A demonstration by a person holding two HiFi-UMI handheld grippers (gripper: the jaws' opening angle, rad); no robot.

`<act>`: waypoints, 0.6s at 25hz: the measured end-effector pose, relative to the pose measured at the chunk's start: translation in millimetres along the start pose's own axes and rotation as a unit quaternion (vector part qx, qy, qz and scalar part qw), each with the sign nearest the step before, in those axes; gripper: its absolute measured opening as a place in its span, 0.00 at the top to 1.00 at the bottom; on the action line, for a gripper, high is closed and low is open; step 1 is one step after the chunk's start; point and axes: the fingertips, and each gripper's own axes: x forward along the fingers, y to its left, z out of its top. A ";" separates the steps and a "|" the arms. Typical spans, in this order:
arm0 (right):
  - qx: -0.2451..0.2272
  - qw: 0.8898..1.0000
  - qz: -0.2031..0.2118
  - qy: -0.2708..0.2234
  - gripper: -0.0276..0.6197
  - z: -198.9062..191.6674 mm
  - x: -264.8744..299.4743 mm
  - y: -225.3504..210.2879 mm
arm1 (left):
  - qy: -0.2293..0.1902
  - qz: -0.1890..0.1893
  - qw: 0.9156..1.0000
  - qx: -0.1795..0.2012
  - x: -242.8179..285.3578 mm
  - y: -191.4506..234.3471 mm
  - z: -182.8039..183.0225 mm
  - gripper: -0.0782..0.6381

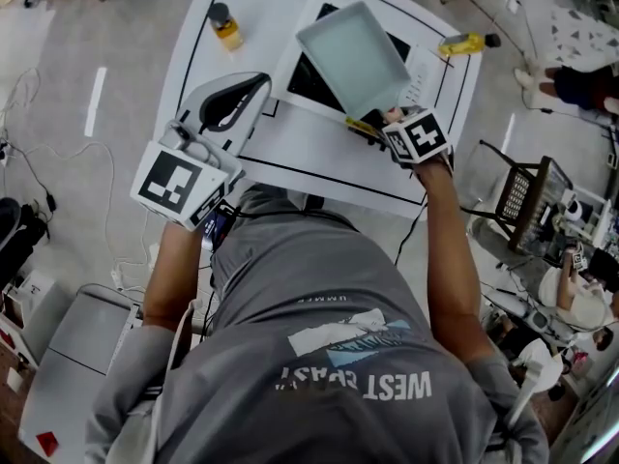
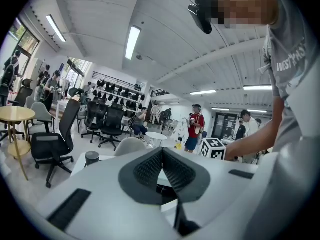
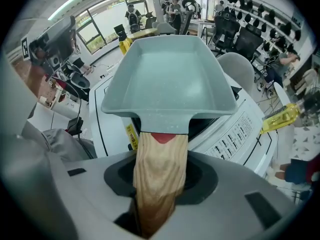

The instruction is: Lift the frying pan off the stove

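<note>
Grip is made by the right gripper (image 1: 385,126) on the wooden handle (image 3: 159,169) of the frying pan (image 1: 353,61), with the jaws clamped on the handle and pointed steeply down. The frying pan is seen tilted over the black top of the stove (image 1: 302,83) on the white table (image 1: 290,148). Contact with the stove cannot be told. The left gripper (image 1: 237,100) is held at the table's left side, apart from the frying pan, jaws closed together and empty.
</note>
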 end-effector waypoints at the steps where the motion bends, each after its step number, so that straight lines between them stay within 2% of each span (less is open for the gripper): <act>1: 0.004 1.000 0.004 -0.002 0.73 0.1 -0.9 0.1 | 0.000 0.000 1.000 0.000 -0.6 0.0 0.8 0.89; 7: 0.012 1.000 0.014 -0.008 0.76 -0.3 -4.3 0.2 | 0.000 0.006 1.000 0.006 -4.3 3.4 4.5 0.89; 15: 0.017 0.999 0.027 -0.015 0.76 -3.6 -4.2 6.1 | 0.005 0.037 0.999 0.018 -22.8 17.6 8.2 0.89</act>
